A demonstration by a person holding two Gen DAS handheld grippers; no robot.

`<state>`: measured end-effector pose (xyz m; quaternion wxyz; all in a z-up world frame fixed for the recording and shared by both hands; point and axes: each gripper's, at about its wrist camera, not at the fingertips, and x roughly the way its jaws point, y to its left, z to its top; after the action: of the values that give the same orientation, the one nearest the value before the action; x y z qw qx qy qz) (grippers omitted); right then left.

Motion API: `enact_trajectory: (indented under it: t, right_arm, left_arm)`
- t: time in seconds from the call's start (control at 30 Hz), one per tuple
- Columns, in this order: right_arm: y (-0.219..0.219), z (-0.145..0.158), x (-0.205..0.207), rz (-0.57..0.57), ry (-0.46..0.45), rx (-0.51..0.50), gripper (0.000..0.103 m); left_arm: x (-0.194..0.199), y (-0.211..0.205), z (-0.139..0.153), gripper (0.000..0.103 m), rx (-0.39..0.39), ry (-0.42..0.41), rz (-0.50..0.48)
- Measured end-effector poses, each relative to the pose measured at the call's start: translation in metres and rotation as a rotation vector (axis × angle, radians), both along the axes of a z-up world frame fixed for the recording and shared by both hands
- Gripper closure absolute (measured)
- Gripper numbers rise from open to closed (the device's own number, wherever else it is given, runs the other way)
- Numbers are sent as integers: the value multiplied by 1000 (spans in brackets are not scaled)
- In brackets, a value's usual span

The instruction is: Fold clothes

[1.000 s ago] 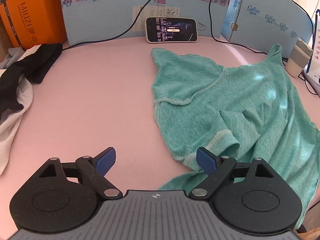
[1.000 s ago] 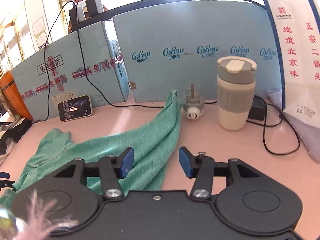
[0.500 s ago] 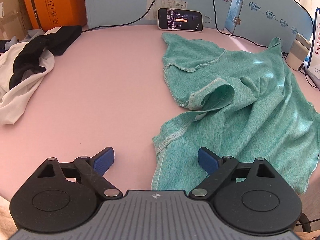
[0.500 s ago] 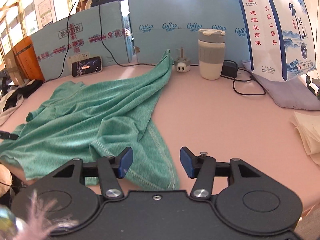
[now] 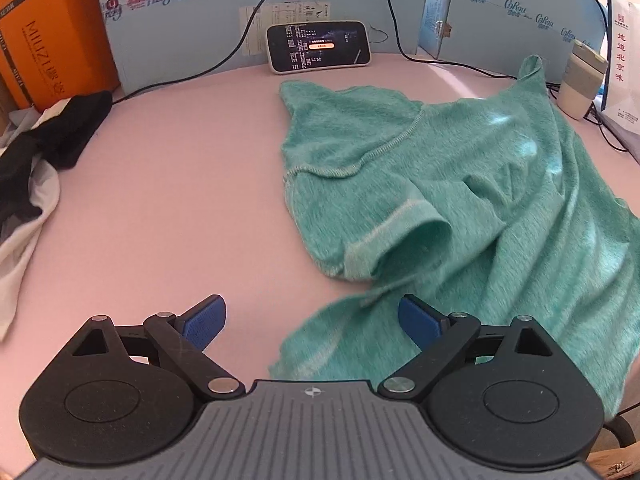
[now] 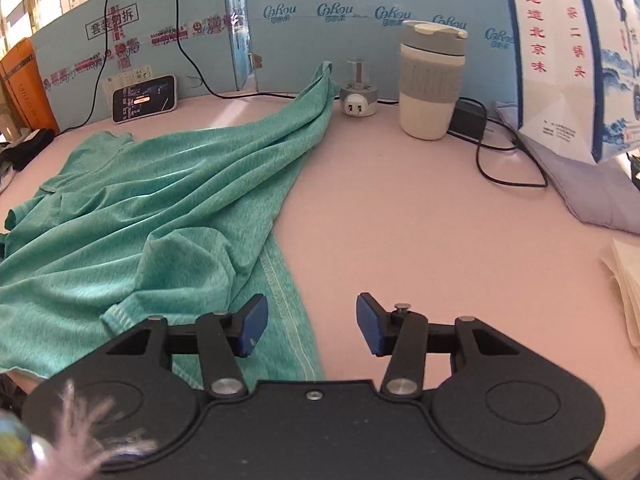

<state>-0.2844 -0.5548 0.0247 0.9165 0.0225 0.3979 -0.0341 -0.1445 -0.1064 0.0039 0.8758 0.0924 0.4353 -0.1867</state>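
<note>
A rumpled teal T-shirt (image 5: 472, 184) lies spread on the pink table (image 5: 168, 200), one sleeve curled open near its middle. My left gripper (image 5: 312, 320) is open just above the table, and the shirt's near hem lies below the gap by its right blue pad. In the right wrist view the same teal T-shirt (image 6: 160, 208) fills the left half. My right gripper (image 6: 310, 322) hovers over its stitched right edge. Its jaws are closing, the pads still apart, with the hem under the left pad and bare table under the right.
A phone (image 5: 318, 46) leans on the blue board wall at the back. Black and white clothes (image 5: 36, 160) are heaped at the left by an orange box (image 5: 48, 28). A lidded cup (image 6: 432, 80), plug adapter (image 6: 358, 100), cables, a printed bag (image 6: 572, 60) and folded cloth (image 6: 600, 192) stand right.
Both grippers have dropped closer to the shirt's near edges after briefly pulling back. The right one's jaws have narrowed a little. The shirt lies as before.
</note>
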Motion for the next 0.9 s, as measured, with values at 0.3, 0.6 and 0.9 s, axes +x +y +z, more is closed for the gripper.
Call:
enact_trajectory:
  t: [0.3,0.6,0.9]
  right_arm:
    - [17,-8,57,41,201,-3,63]
    - [26,-8,60,-27,310,28,63]
    - [39,-5,54,-156,299,2,70]
  left_arm:
    - [66,6,1,10,-36,187,95]
    - [77,13,36,10,-102,360,293]
    - [91,-12,32,10,114,331,325]
